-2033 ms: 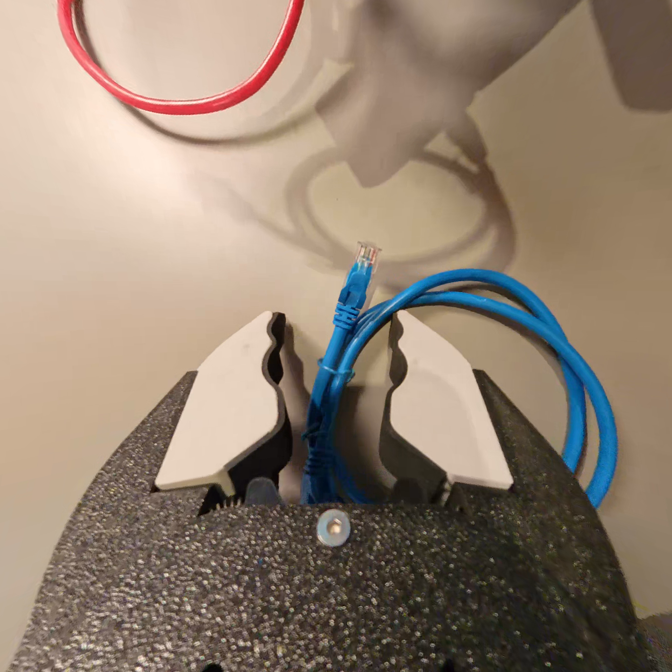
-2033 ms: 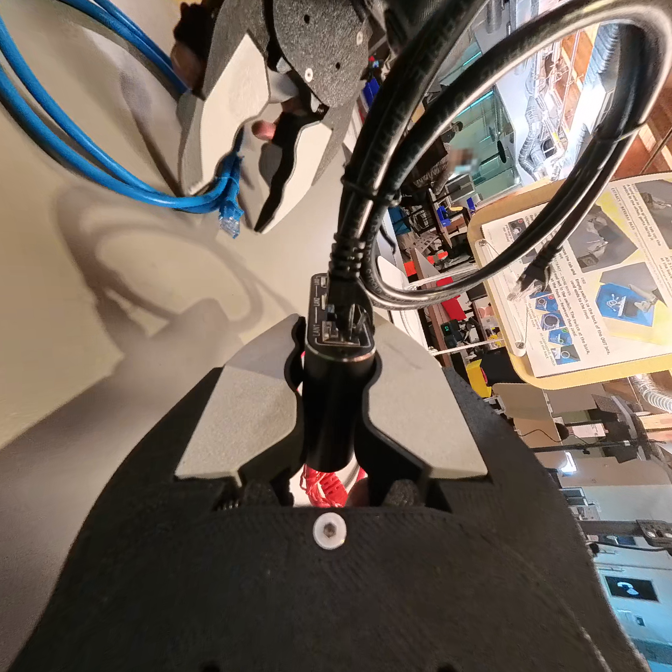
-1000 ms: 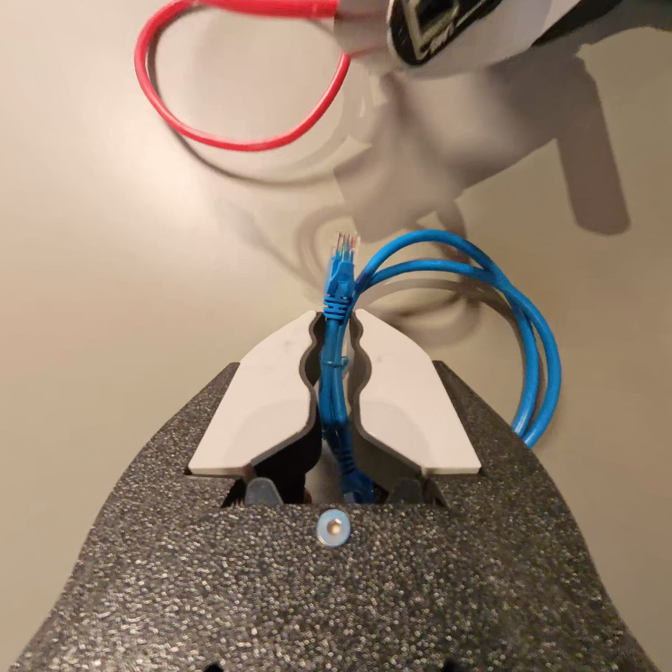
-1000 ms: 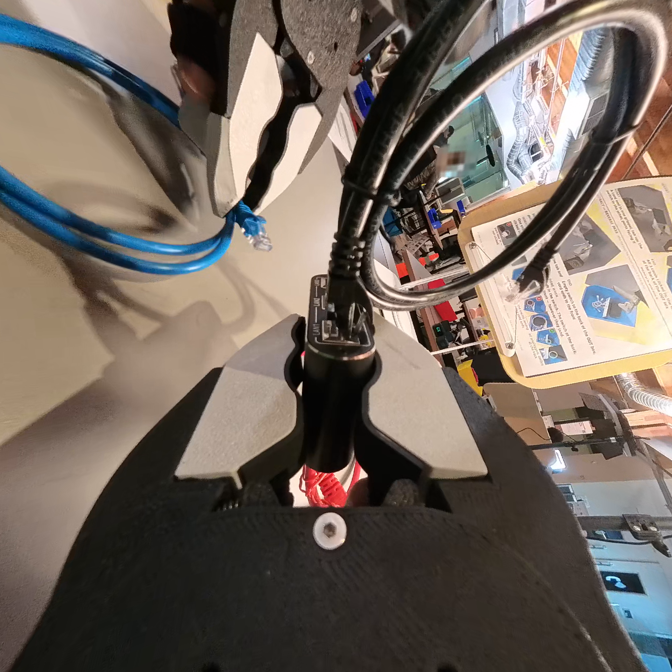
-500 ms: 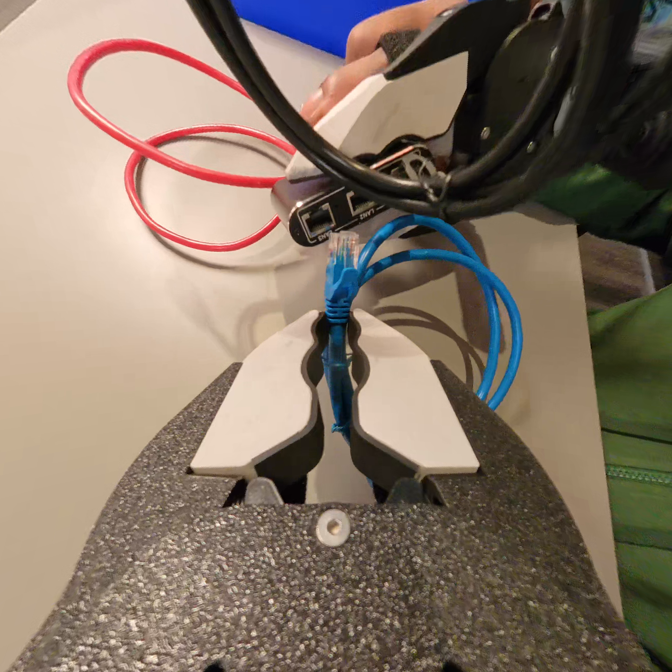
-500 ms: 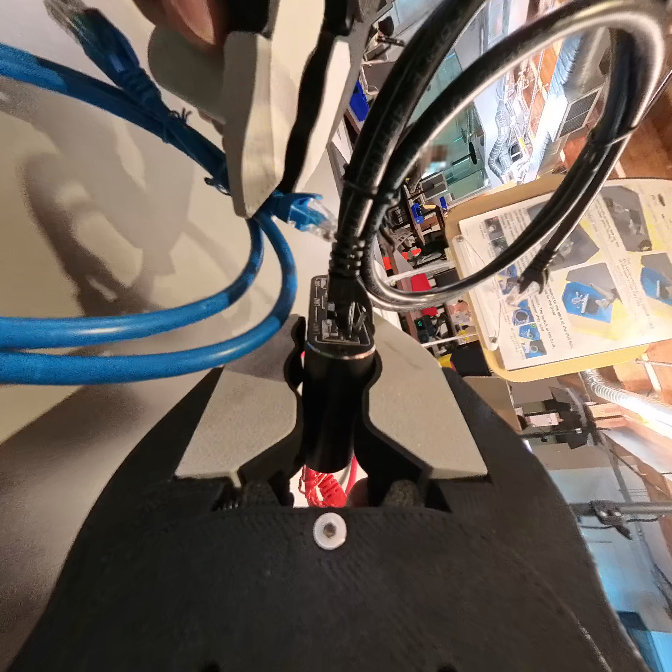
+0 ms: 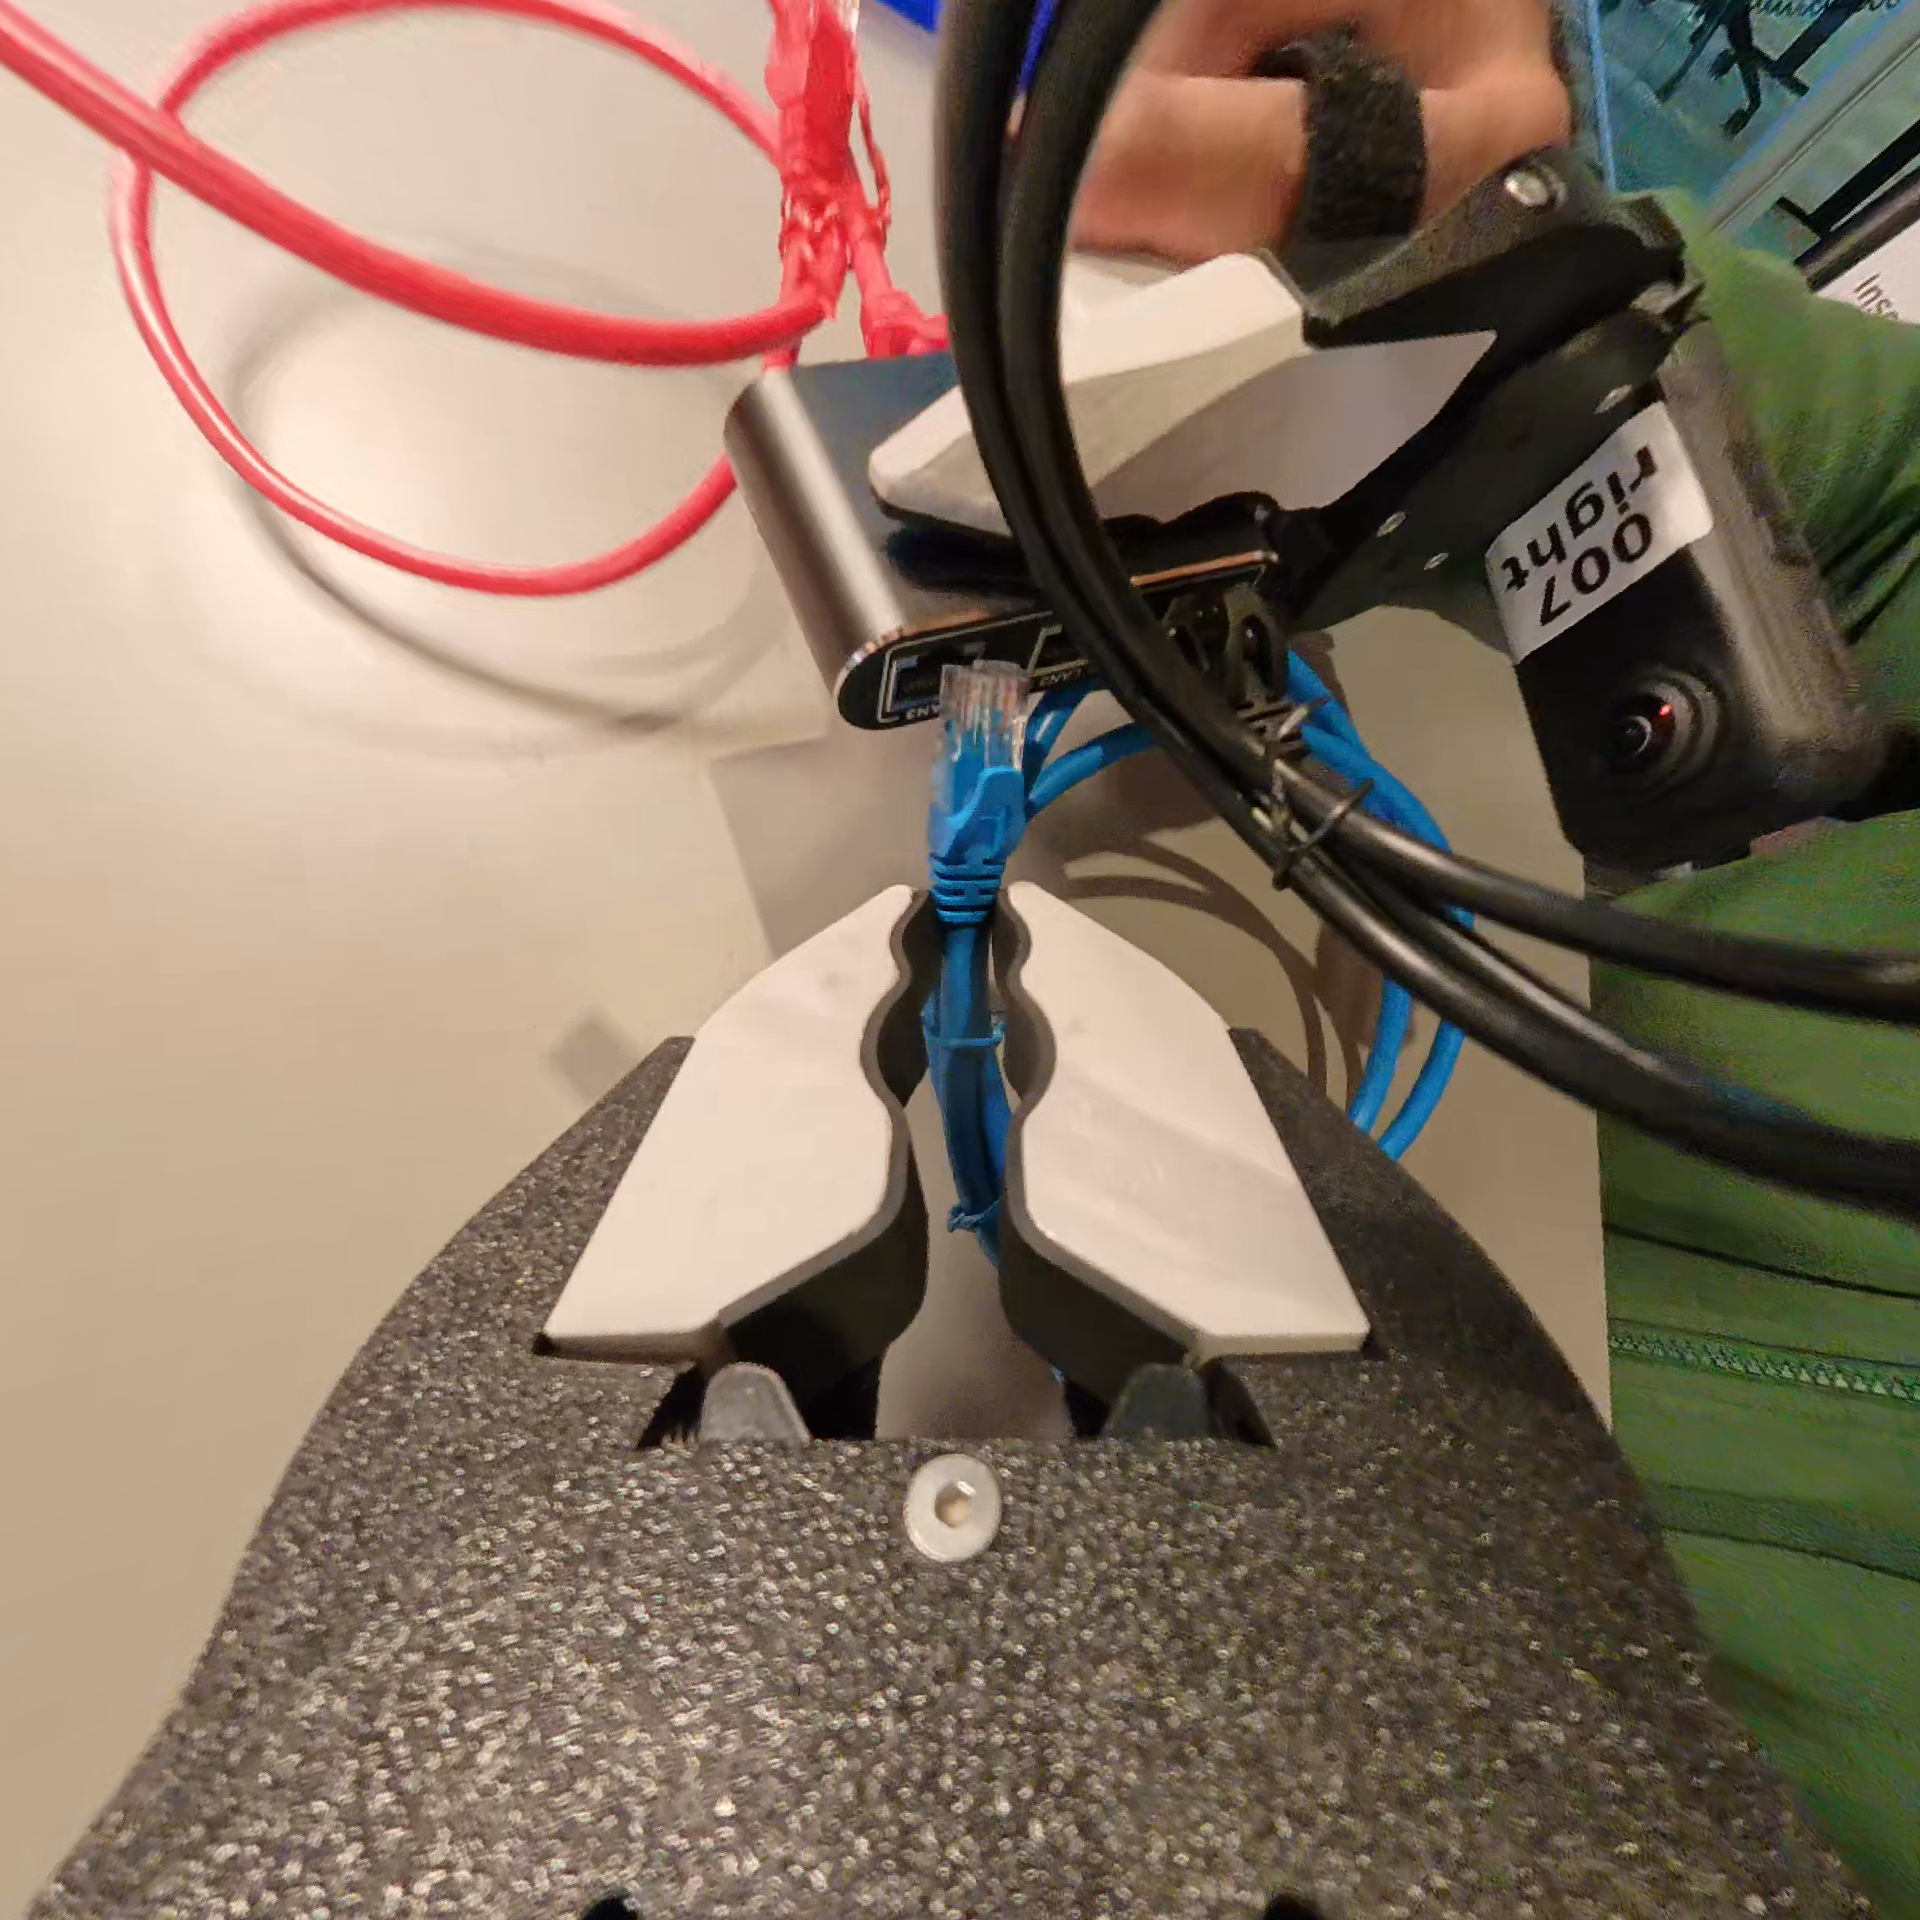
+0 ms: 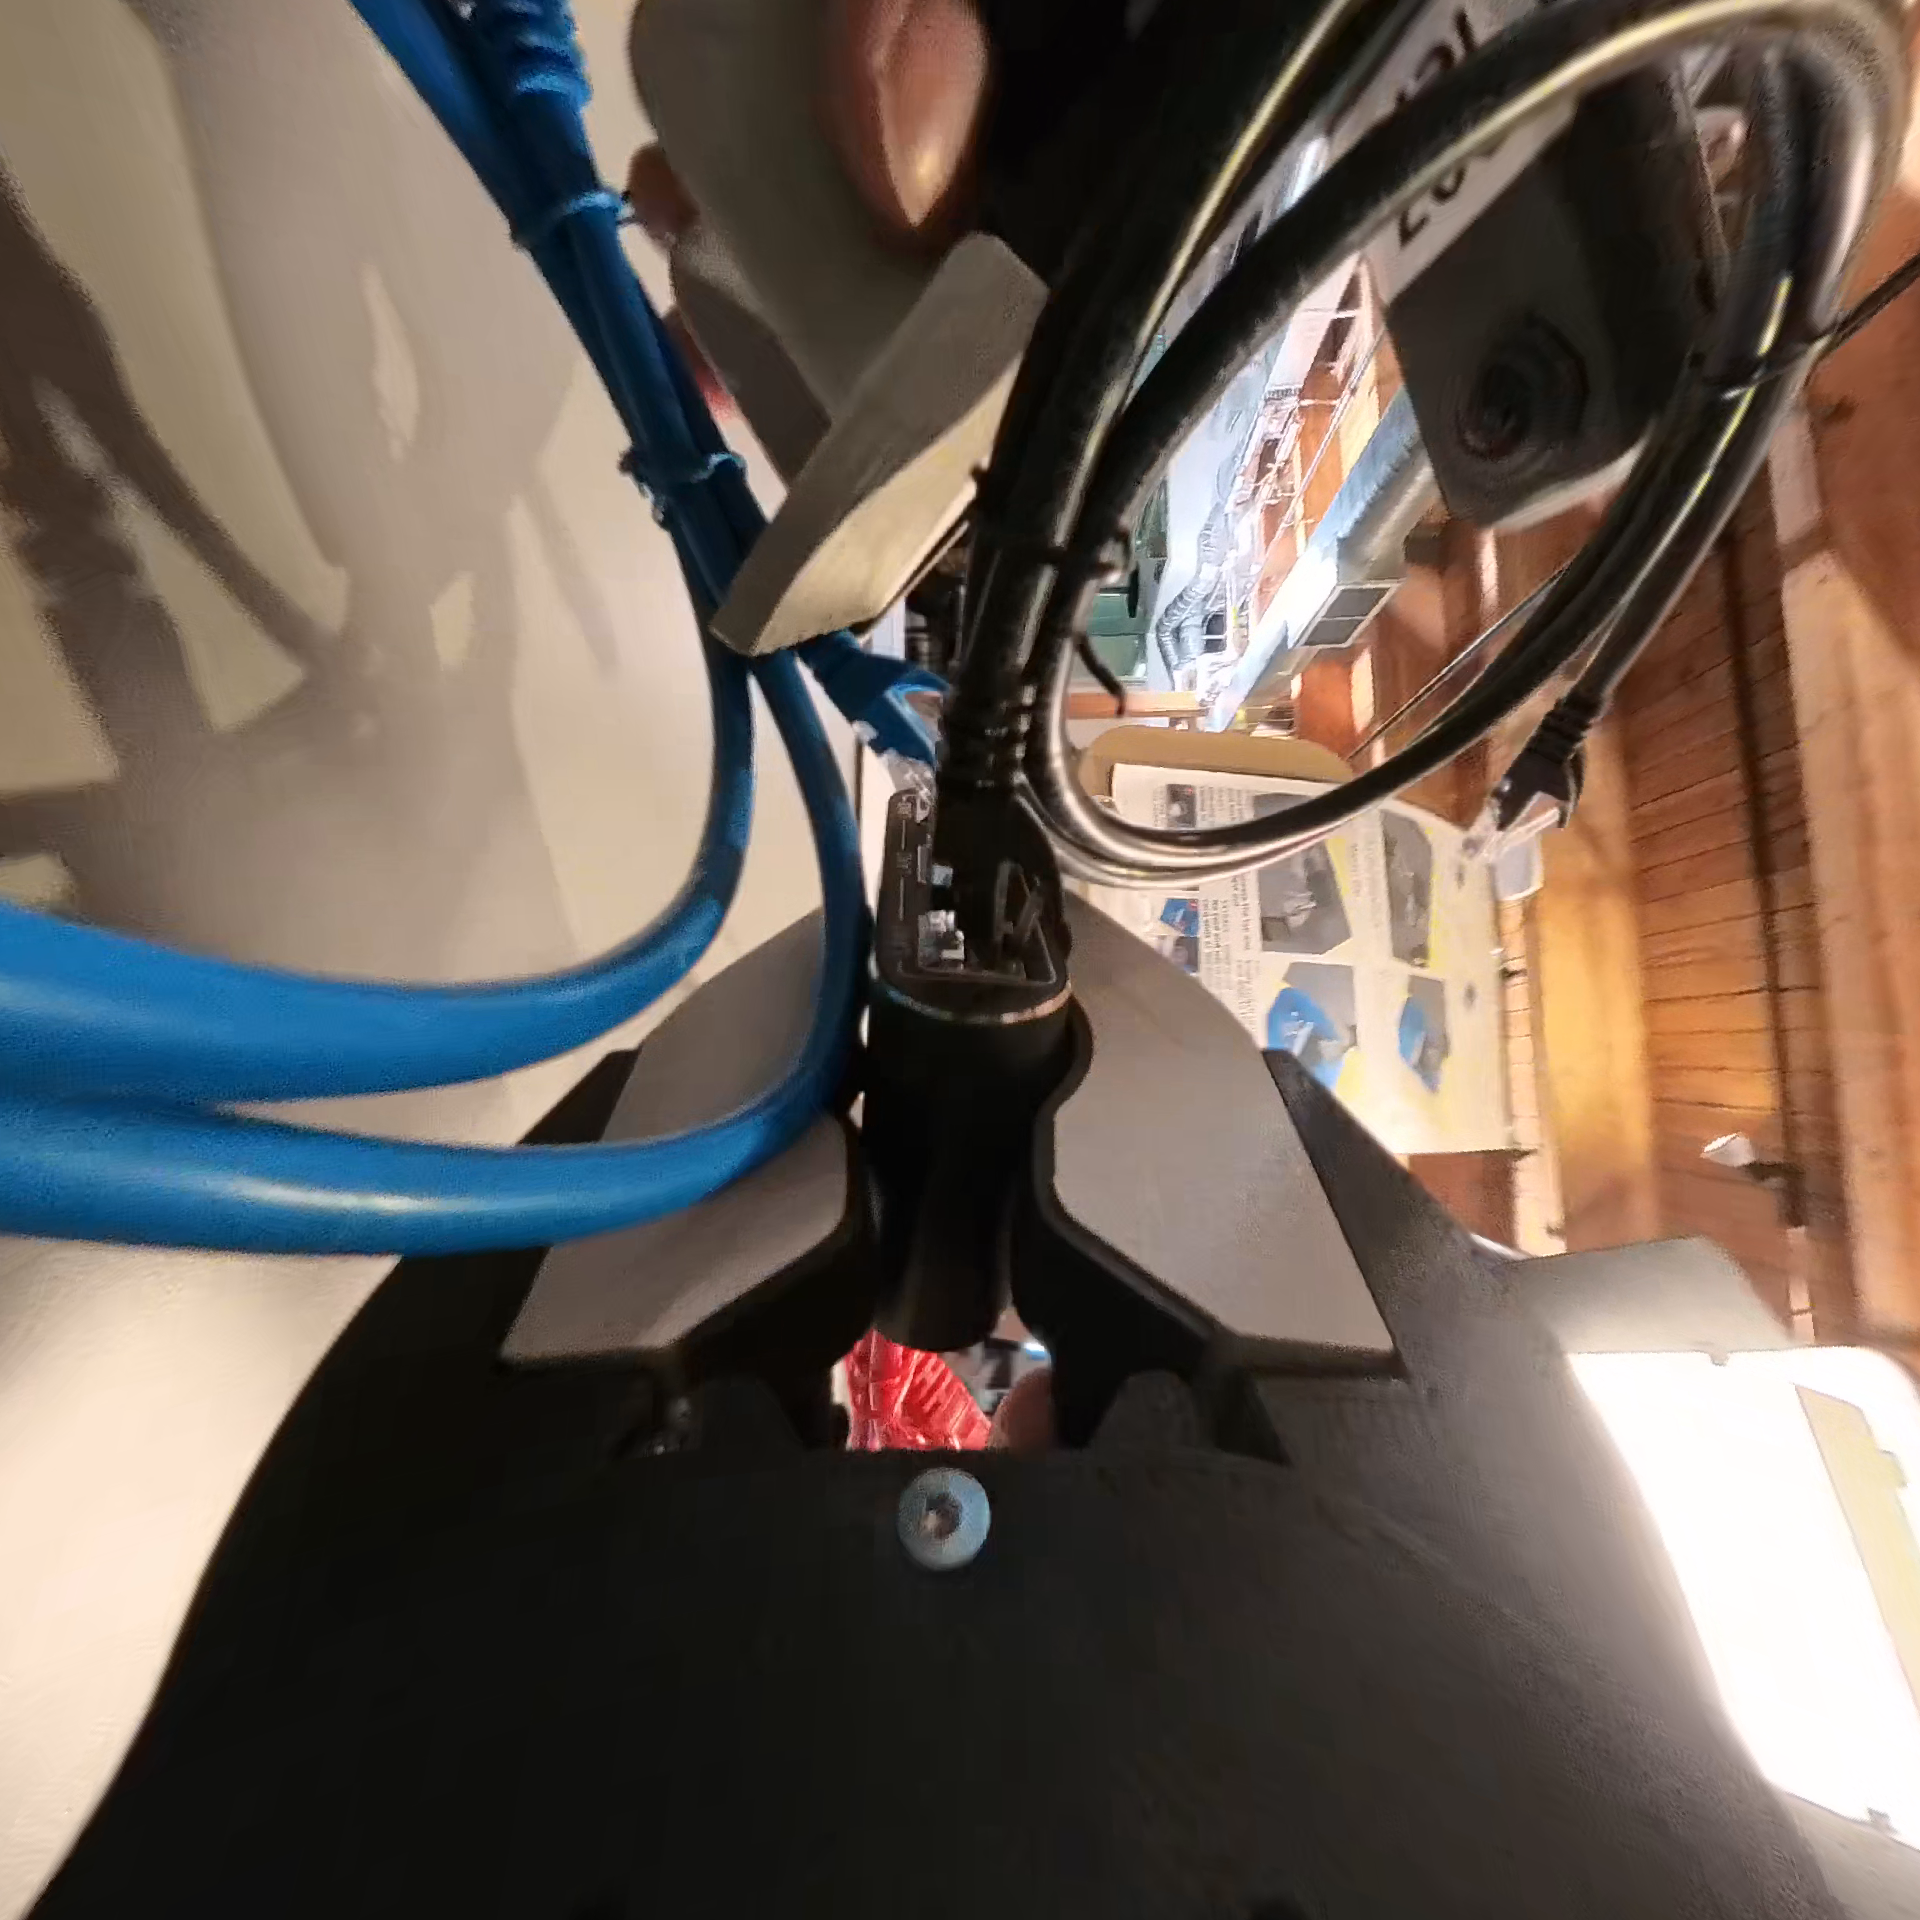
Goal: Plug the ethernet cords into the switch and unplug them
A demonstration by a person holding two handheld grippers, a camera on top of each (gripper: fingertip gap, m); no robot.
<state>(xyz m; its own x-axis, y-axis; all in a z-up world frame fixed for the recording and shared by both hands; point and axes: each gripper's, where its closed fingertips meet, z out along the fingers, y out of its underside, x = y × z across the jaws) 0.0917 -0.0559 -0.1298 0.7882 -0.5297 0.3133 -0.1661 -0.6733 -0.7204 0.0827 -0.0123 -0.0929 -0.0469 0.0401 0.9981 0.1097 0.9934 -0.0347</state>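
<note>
1. Three cords around one switch [image 7: 821,520]: black cord [image 7: 1039,416] already seated in a port, red cord [image 7: 416,260] trailing from the far end, blue cord [image 7: 961,997] not yet in.
2. Held off the table [image 7: 312,935], clamped across the body by the right gripper [image 8: 961,1039], port face toward the left gripper [image 7: 961,914].
3. Pinched shut on the blue cord just behind the boot, clear plug [image 7: 982,701] right at an open port, apparently not entered.
4. Best done by squaring plug to port, keeping the latch tab aligned, then pushing straight along the axis until it clicks.
5. Worth bracing the switch firmly and keeping the black loops clear of the opening.
</note>
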